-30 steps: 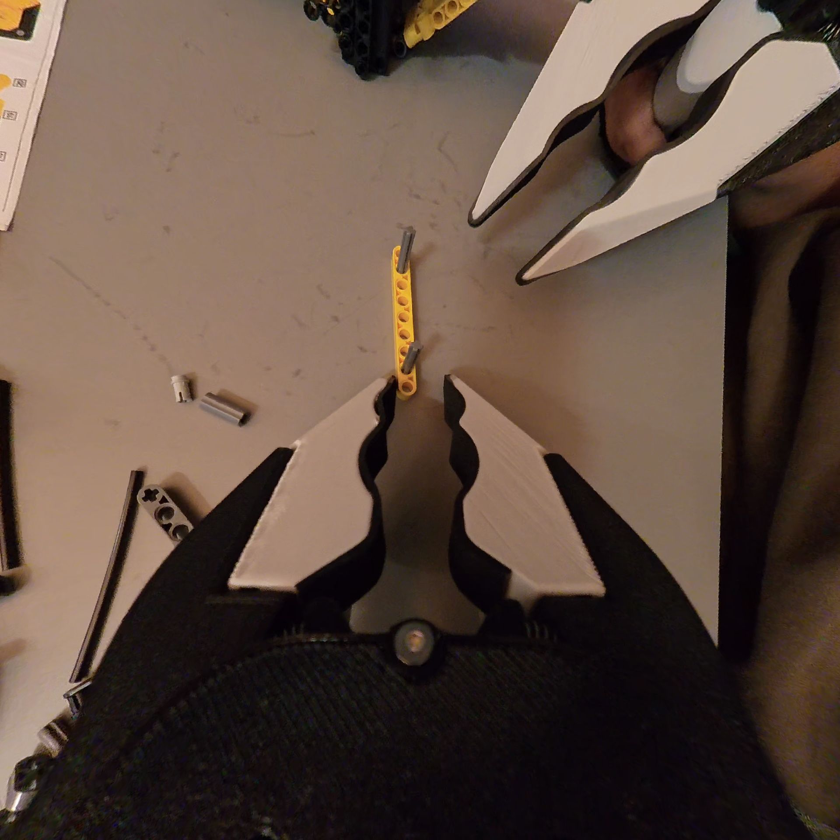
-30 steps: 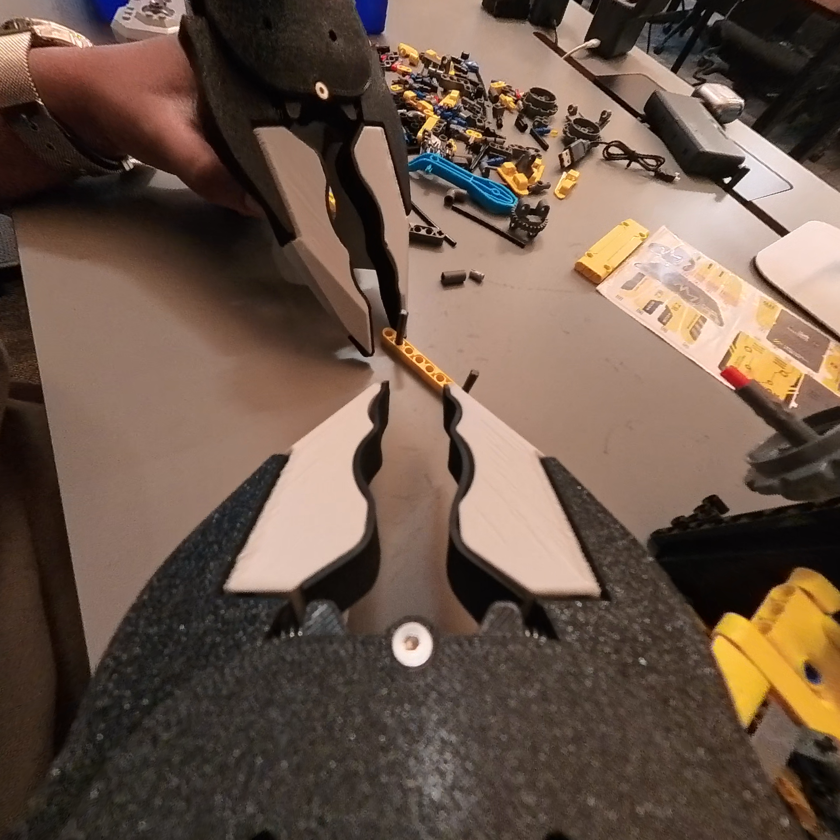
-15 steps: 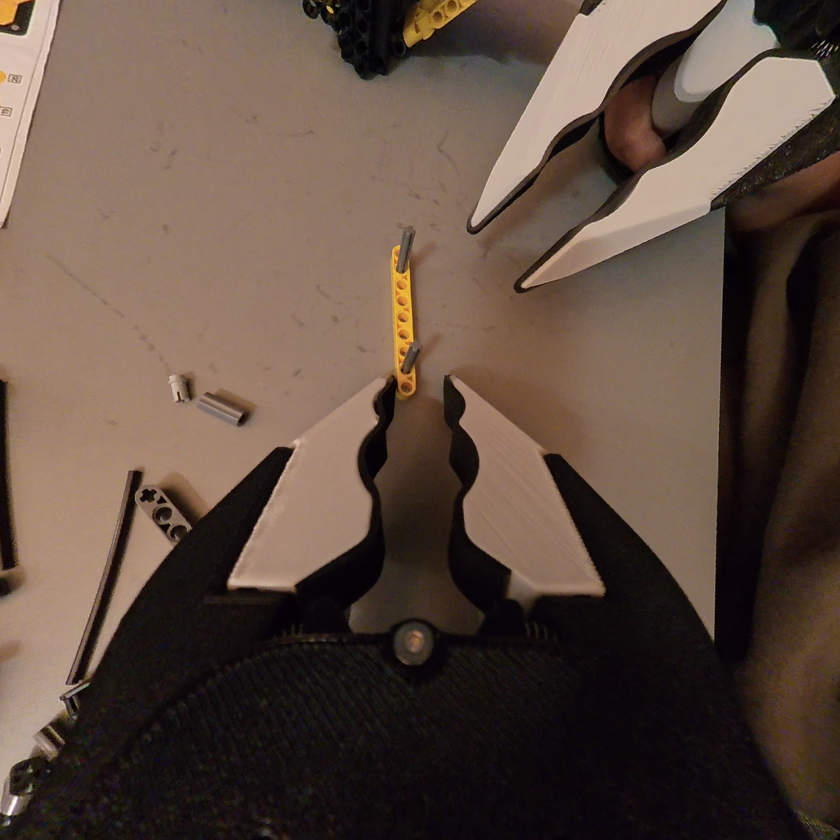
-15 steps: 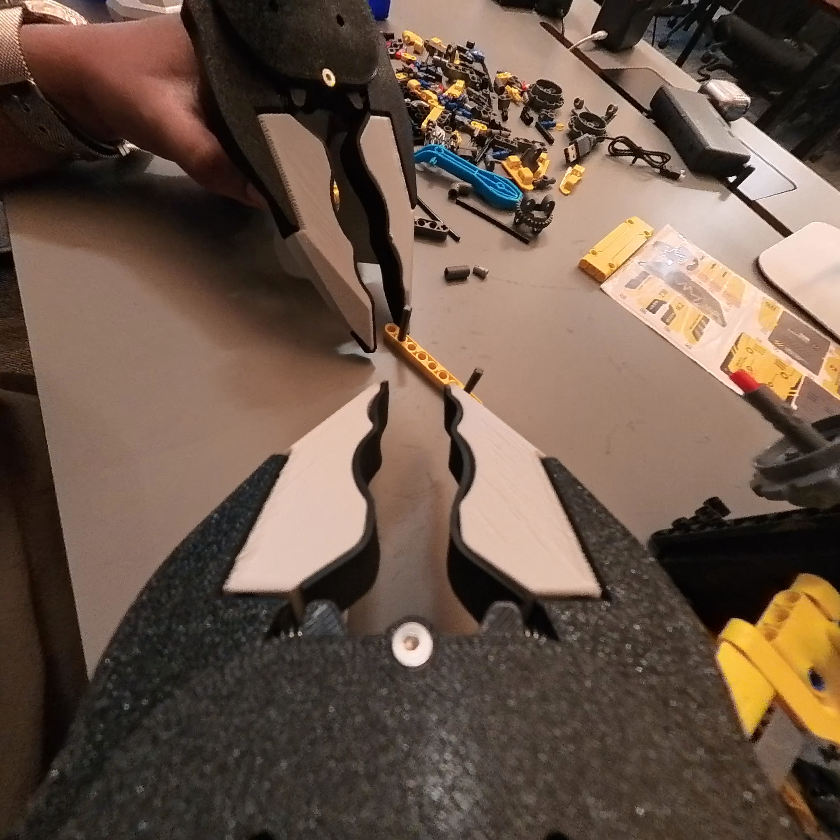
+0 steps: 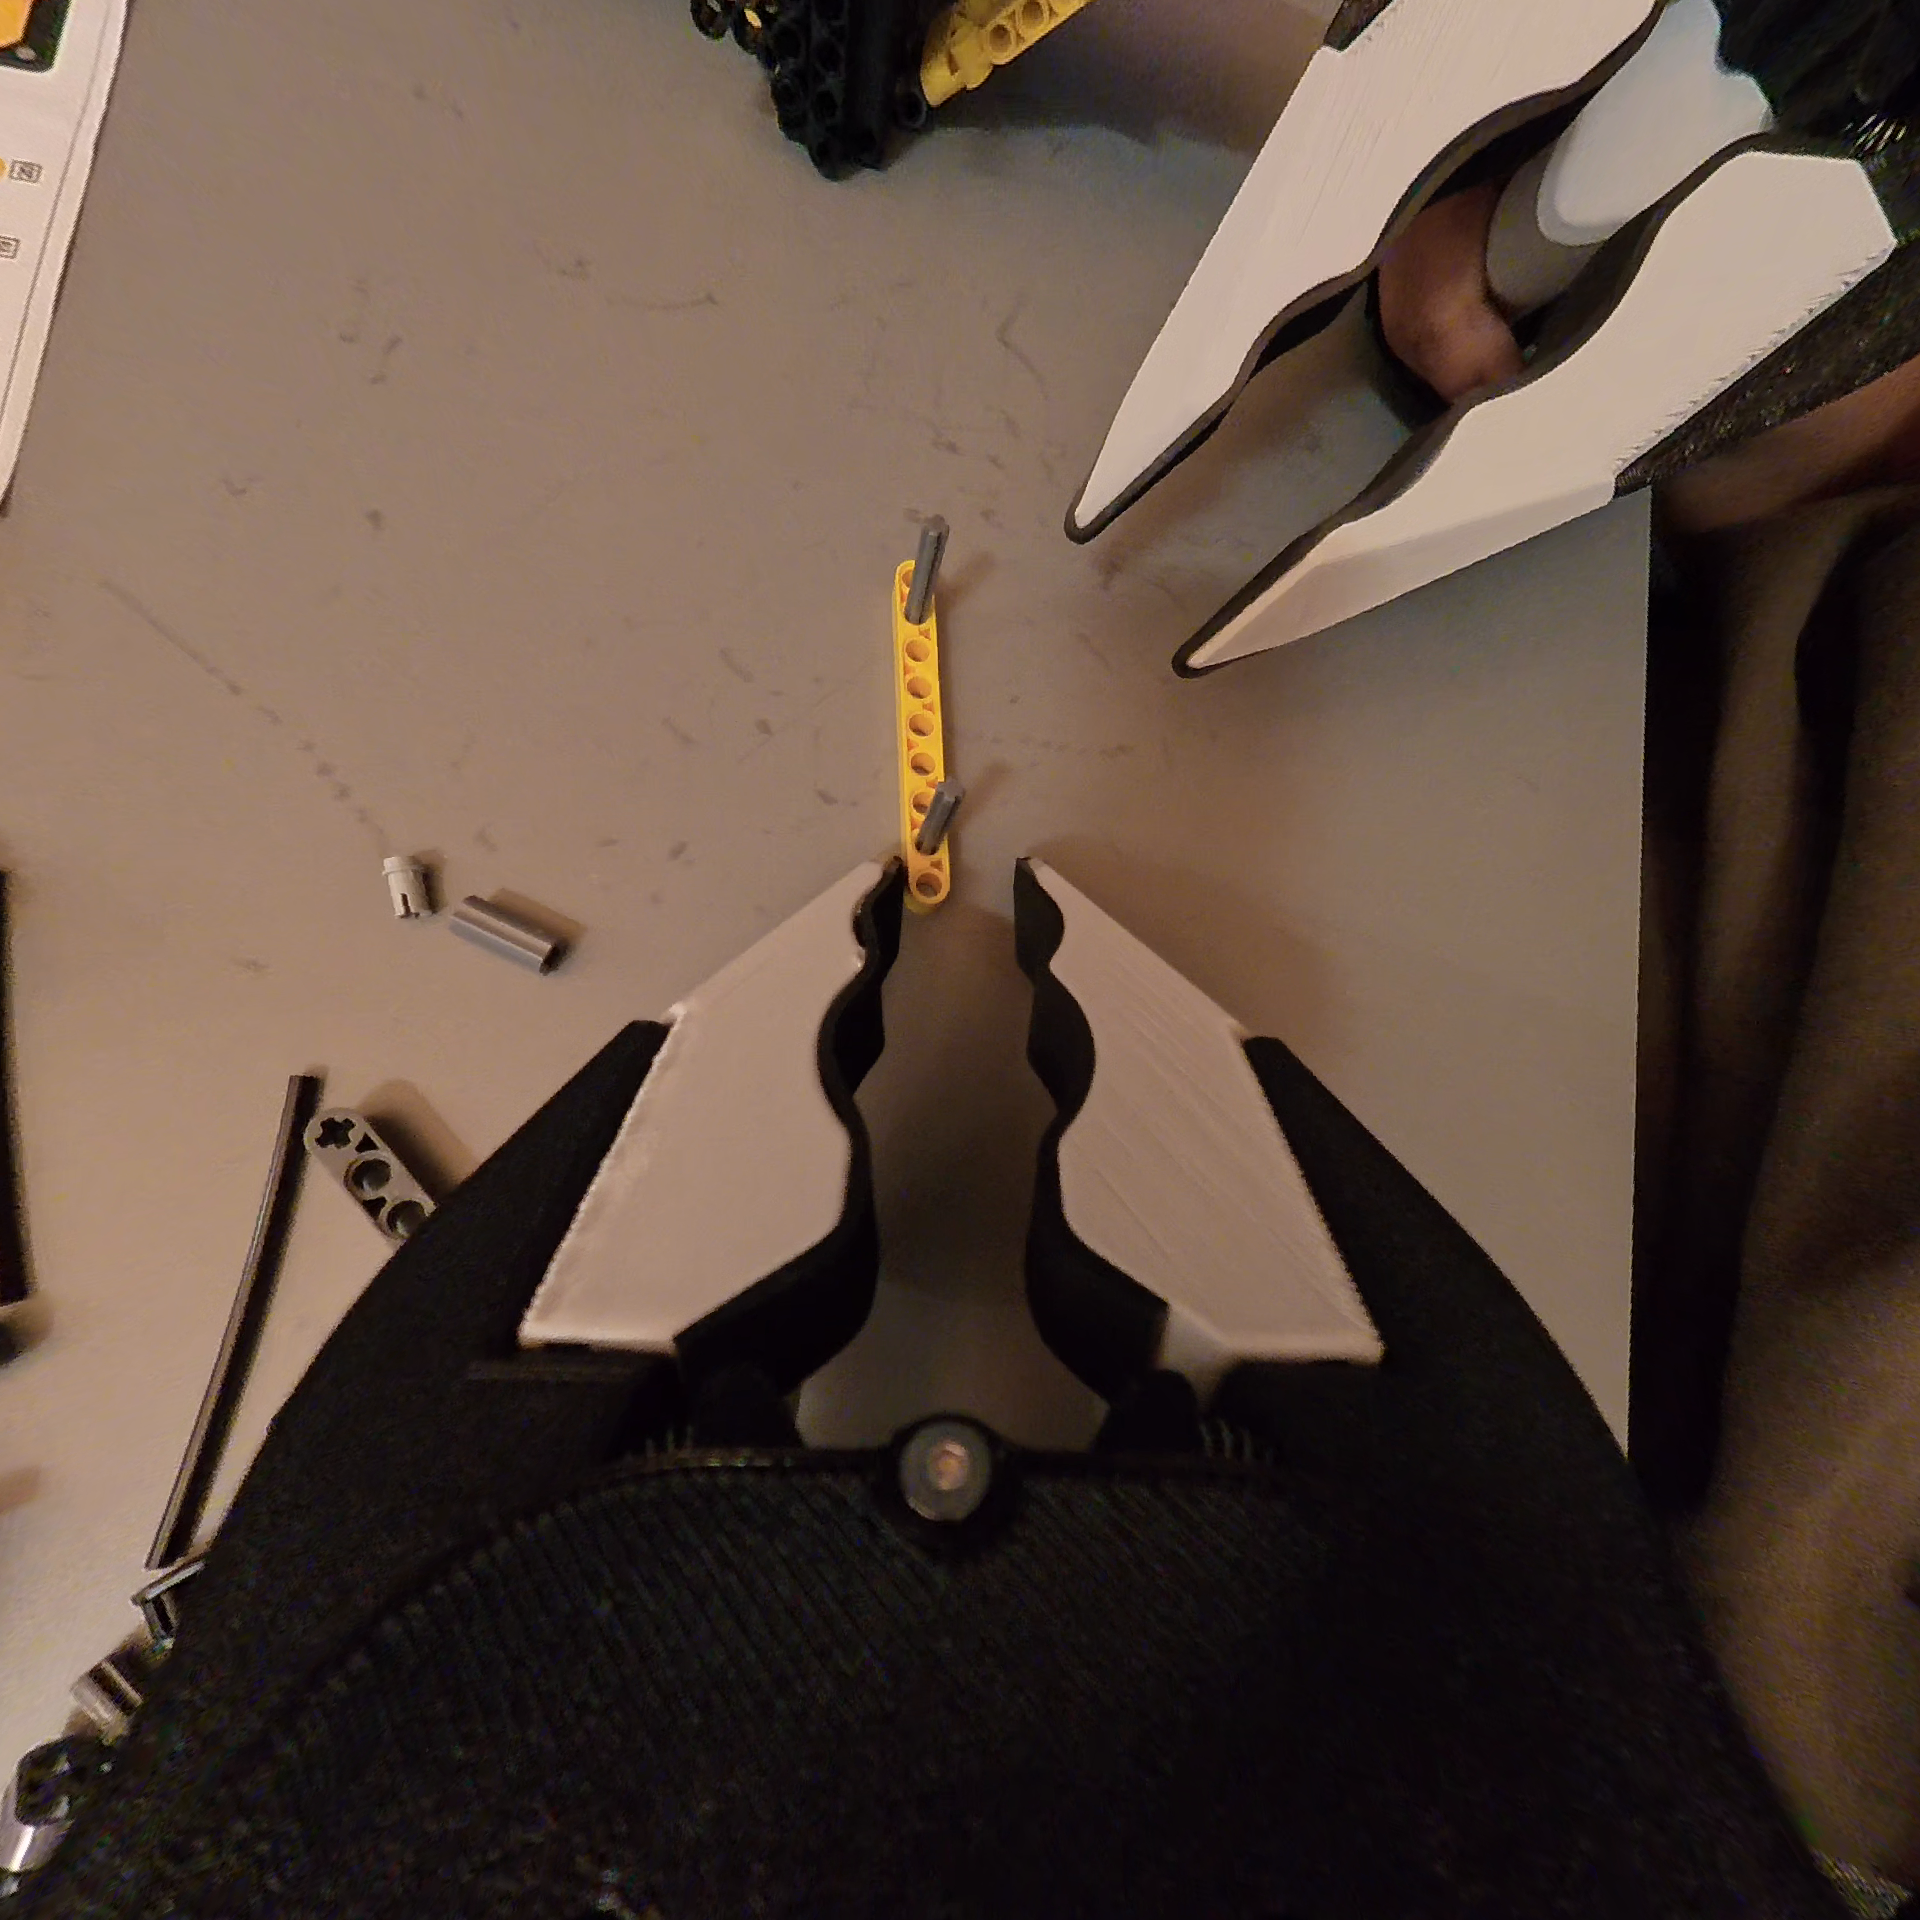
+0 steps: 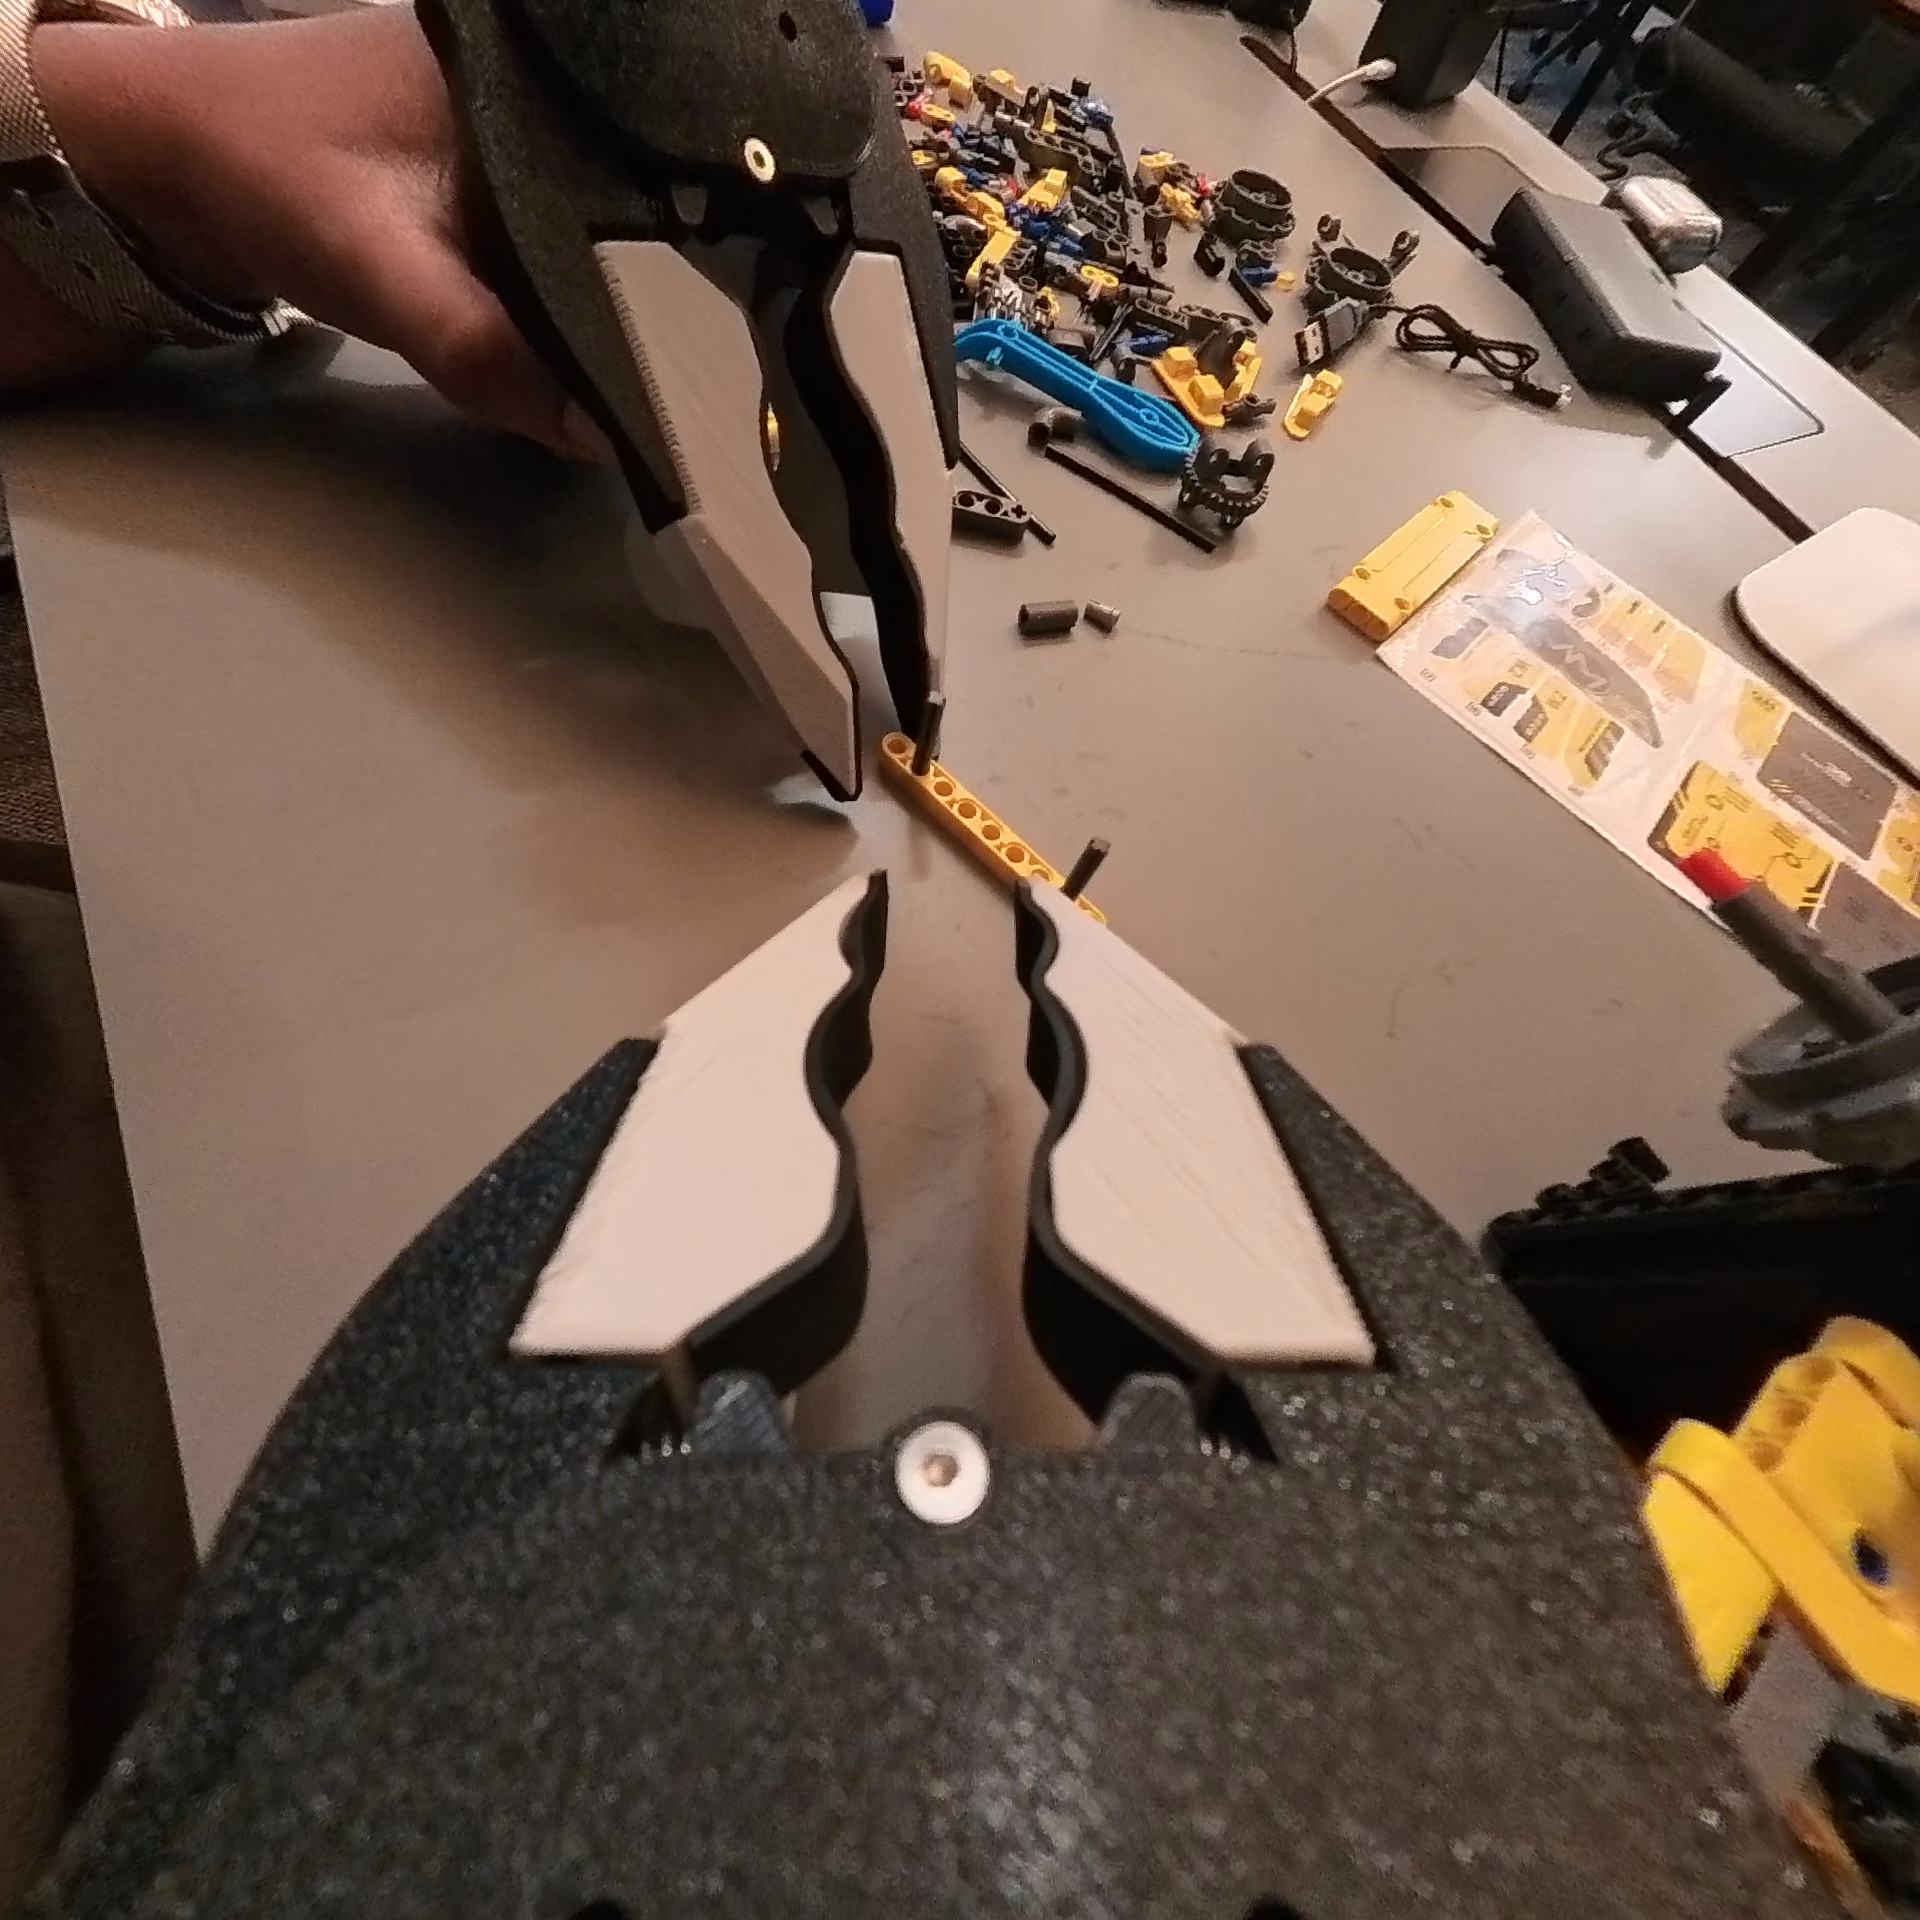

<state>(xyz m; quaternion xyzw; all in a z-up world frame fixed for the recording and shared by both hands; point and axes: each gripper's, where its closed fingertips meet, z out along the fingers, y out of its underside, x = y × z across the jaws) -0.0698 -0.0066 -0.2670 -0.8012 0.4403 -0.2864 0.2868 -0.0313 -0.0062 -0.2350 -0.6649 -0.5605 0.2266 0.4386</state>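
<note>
A thin yellow beam [image 5: 920, 717] with holes lies flat on the grey table [image 5: 520, 468]. A grey pin stands in it near each end: the far pin [image 5: 925, 566] and the near pin [image 5: 940, 810]. My left gripper [image 5: 954, 868] is open and empty, with its left fingertip [image 5: 883, 883] right beside the beam's near end. My right gripper [image 6: 951, 883] is open and empty, a little short of the beam [image 6: 977, 821]. It also shows in the left wrist view [image 5: 1132, 597], to the right of the beam's far end. The left gripper shows in the right wrist view [image 6: 883, 743], pointing down at one pin [image 6: 930, 722].
A small grey pin [image 5: 405, 883], a grey sleeve [image 5: 509, 930], a short grey beam [image 5: 369, 1164] and a black rod [image 5: 234, 1320] lie to the left. A parts pile [image 6: 1091, 208], an instruction sheet [image 6: 1662, 707] and a black-yellow model [image 6: 1766, 1455] surround the area. The table edge [image 5: 1647, 935] runs at the right. The grippers' ends are close to 6 cm from one another.
Almost nothing. Both grippers stay open by the beam. The right gripper has drifted very slightly toward it.
</note>
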